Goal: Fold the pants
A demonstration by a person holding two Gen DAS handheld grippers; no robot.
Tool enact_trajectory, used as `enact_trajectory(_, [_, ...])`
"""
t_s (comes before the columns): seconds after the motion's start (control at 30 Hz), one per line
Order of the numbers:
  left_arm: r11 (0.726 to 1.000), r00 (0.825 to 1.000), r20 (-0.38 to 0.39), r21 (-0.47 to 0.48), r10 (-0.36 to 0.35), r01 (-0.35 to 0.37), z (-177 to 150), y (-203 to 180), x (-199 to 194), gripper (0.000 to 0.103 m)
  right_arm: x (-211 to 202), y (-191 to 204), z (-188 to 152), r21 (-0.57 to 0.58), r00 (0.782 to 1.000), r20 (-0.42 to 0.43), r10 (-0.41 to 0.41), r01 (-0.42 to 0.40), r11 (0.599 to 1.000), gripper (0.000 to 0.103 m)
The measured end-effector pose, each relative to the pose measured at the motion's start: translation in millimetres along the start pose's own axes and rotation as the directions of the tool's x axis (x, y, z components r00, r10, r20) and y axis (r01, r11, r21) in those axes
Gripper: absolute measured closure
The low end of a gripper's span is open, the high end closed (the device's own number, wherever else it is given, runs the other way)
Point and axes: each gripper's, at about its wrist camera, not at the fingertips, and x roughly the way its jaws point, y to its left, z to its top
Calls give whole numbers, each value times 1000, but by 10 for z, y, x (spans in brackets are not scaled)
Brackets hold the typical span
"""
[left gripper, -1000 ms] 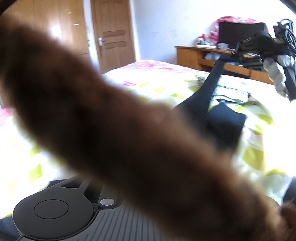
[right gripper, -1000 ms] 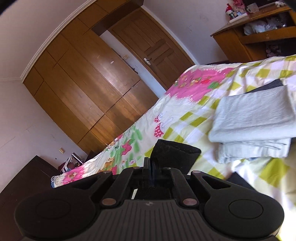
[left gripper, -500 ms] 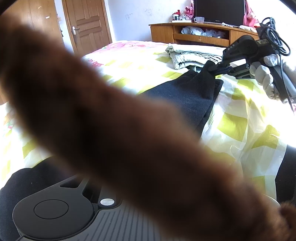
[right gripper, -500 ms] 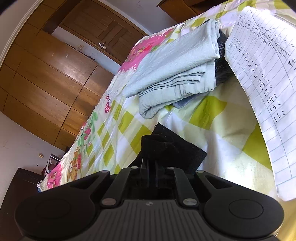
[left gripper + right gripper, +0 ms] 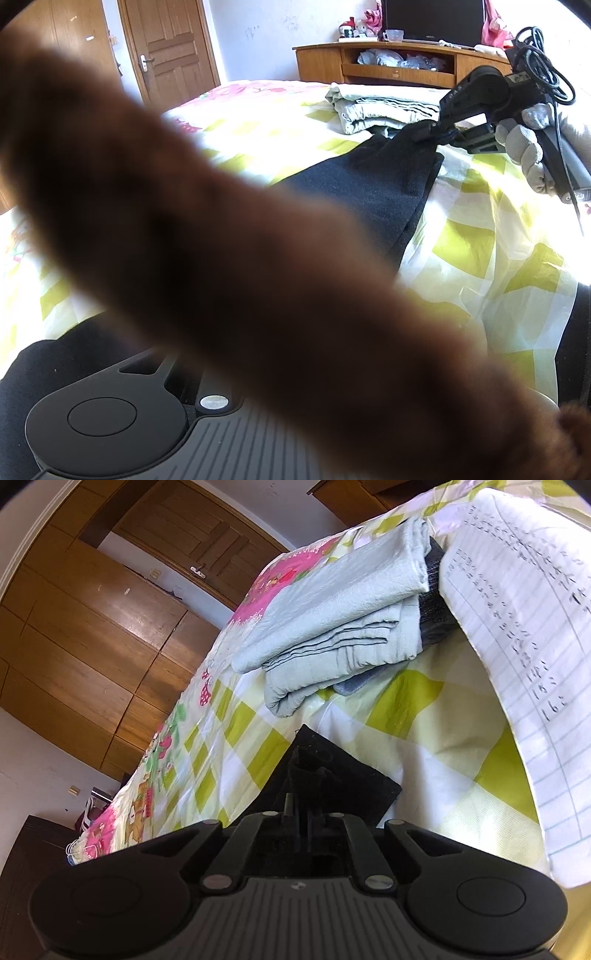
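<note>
The pants are black, soft and faintly fuzzy, lying in a long flat band on the checked quilt. Their long axis runs toward the stack of pale folded cloth, stopping just short of it. The right gripper is pinched tight on that end's corner. A blurred brown furry shape hides the left gripper's tips: cannot tell.
</note>
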Motion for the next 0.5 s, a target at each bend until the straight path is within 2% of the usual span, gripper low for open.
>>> enact_trajectory(0.1, [1000, 1000, 22, -12, 19, -18, 60, 48, -57, 75, -51, 262, 153, 3, 993, 7, 119, -119, 993, 81])
enact_trajectory(0.17, [999, 998, 45, -21, 34, -33, 117, 73, -147, 75, -257, 506, 259, -30, 964, 55, 261, -259, 965, 81])
enact_trajectory(0.23, [999, 997, 69, -24, 40, -38, 159, 76, -232, 75, -448, 615, 300, -102, 942, 111, 318, -308, 946, 81])
enact_trajectory(0.27, [999, 997, 75, -29, 36, -34, 170, 75, -251, 75, -463, 585, 299, -117, 947, 112, 301, -289, 950, 81])
enact_trajectory(0.3, [999, 997, 74, -33, 29, -27, 169, 68, -242, 75, -413, 496, 285, -113, 963, 94, 252, -241, 964, 81])
enact_trajectory(0.33, [999, 997, 69, -32, 23, -21, 160, 54, -214, 74, -270, 339, 252, -79, 986, 52, 159, -154, 985, 81])
enact_trajectory(0.37, [999, 998, 56, -29, 16, -14, 141, 30, -157, 74, -157, 186, 211, -41, 997, 10, 82, -82, 996, 81])
enact_trajectory(0.4, [1000, 999, 42, -24, 10, -9, 123, 2, -104, 74, -68, 23, 146, -6, 999, -27, 28, -28, 1000, 81])
enact_trajectory(0.5, [1000, 1000, 25, -8, -11, 11, 92, -79, -25, 74, -35, -196, 25, 27, 998, -51, -42, 43, 999, 81])
